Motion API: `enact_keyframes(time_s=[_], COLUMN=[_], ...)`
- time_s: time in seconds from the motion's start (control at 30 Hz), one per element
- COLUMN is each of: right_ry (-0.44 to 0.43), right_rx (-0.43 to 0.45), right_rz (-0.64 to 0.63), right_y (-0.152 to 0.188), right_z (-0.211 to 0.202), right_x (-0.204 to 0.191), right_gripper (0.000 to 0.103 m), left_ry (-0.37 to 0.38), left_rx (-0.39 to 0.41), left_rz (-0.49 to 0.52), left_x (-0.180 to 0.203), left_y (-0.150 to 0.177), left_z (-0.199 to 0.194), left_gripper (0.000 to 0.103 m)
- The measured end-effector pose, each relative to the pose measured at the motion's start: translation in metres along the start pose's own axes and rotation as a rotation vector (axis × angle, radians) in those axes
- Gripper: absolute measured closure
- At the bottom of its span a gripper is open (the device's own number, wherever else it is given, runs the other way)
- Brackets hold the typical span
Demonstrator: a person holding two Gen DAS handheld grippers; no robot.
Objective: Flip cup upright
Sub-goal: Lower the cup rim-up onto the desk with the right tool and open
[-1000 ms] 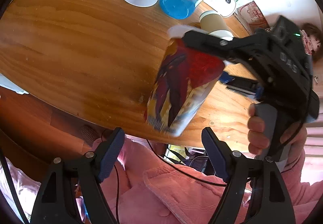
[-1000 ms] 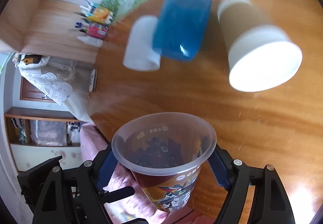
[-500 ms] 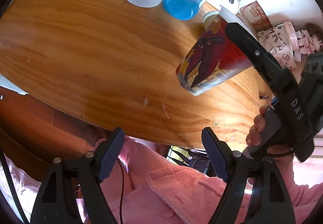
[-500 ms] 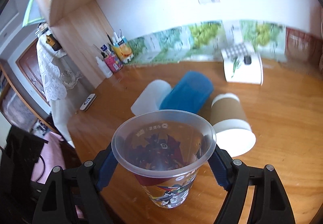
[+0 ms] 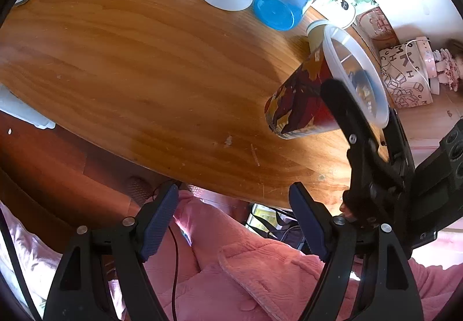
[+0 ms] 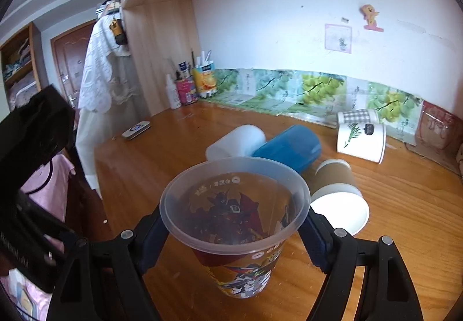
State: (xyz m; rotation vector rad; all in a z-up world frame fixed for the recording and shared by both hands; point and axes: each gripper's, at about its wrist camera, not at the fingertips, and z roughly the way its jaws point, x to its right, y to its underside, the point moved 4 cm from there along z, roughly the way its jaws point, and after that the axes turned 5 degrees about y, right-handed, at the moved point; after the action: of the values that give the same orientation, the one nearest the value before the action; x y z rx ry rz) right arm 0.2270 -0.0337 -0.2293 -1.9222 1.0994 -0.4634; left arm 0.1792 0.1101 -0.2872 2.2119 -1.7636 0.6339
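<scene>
My right gripper (image 6: pixel 235 237) is shut on a clear plastic cup with a red and yellow printed sleeve (image 6: pixel 235 222). The cup stands mouth up, its base at or just above the wooden table (image 6: pixel 405 205); I cannot tell if it touches. In the left wrist view the same cup (image 5: pixel 303 101) shows near the table's right side, clamped by the right gripper's black fingers (image 5: pixel 344 106). My left gripper (image 5: pixel 234 225) is open and empty, held off the table's near edge over pink fabric.
Lying on their sides behind the held cup are a white cup (image 6: pixel 235 140), a blue cup (image 6: pixel 289 148), a brown paper cup (image 6: pixel 337 190) and a printed white cup (image 6: pixel 361 140). Bottles and a pen holder (image 6: pixel 188 89) stand at the back left by the wall.
My right gripper has turned the printed cup from tilted and lifted to mouth up and carried it down toward the table. The left gripper has stayed open in place.
</scene>
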Motion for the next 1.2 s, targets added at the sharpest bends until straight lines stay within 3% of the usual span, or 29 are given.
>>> enact_keyframes(time_s=[0.13, 0.5, 0.77, 0.93, 1.2], right_ry=[-0.012, -0.070, -0.012, 0.106, 0.205], right_rx=[-0.008, -0.171, -0.317, -0.344, -0.271], right_rz=[-0.049, -0.005, 0.018, -0.071, 0.011], right_y=[0.006, 0.035, 0.058, 0.045, -0.008], right_z=[-0.006, -0.014, -0.033, -0.059, -0.117], right_x=[-0.005, -0.008, -0.008, -0.016, -0.023], right_gripper=[0.022, 0.022, 0.018, 0.015, 0.014], left_ry=[-0.008, -0.001, 0.011, -0.015, -0.008], left_rx=[0.006, 0.018, -0.039, -0.029, 0.099], left_rz=[0.006, 0.061, 0.102, 0.162, 0.405], left_x=[0.001, 0.003, 0.006, 0.013, 0.056], left_y=[0.000, -0.001, 0.012, 0.007, -0.008], left_z=[-0.002, -0.014, -0.013, -0.027, -0.077], left_gripper=[0.021, 0.021, 0.021, 0.021, 0.021])
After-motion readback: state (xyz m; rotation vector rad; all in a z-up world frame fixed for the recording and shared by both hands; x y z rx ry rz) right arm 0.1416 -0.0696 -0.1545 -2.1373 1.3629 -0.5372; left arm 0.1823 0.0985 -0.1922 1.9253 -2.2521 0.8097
